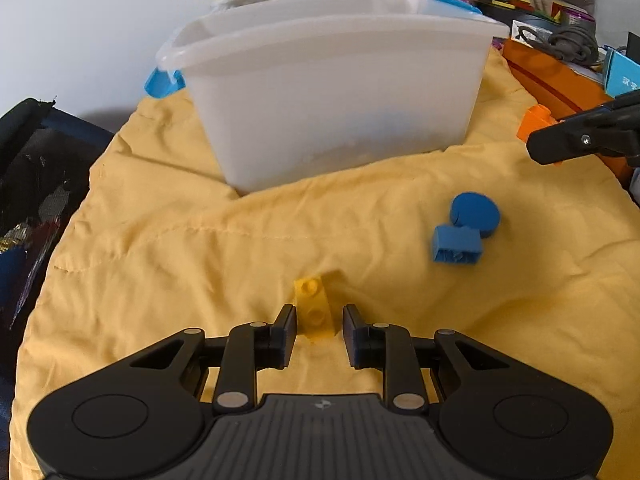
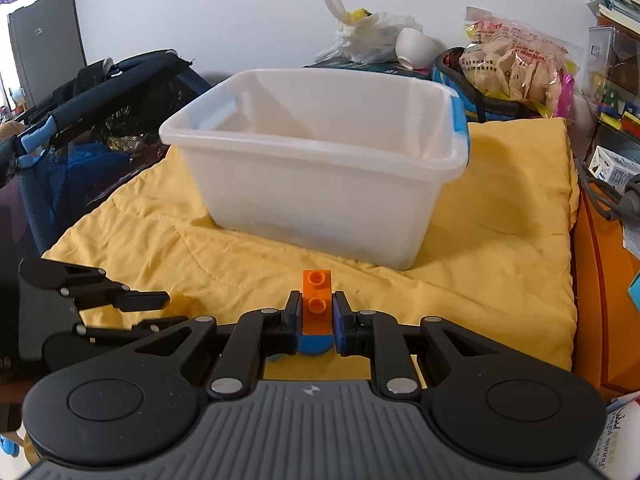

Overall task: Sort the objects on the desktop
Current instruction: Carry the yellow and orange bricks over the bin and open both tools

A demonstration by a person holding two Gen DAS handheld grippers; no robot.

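Note:
A white plastic bin (image 1: 332, 92) stands on the yellow cloth (image 1: 160, 248); it also shows in the right wrist view (image 2: 320, 176). My left gripper (image 1: 320, 320) is open around a yellow brick (image 1: 314, 308) lying on the cloth, with a gap on each side. A blue brick (image 1: 456, 244) and a blue disc (image 1: 476, 214) lie to the right. My right gripper (image 2: 316, 312) is shut on an orange brick (image 2: 317, 300), held above the cloth in front of the bin. A blue piece (image 2: 316, 345) shows below it. The right gripper (image 1: 580, 140) also shows in the left wrist view.
Bags, a snack packet (image 2: 516, 64) and boxes crowd behind the bin. An orange box (image 1: 552, 76) with a grey cable lies at the right. A dark mesh playpen (image 2: 80, 120) stands at the left. The left gripper (image 2: 120, 304) shows at the left of the right wrist view.

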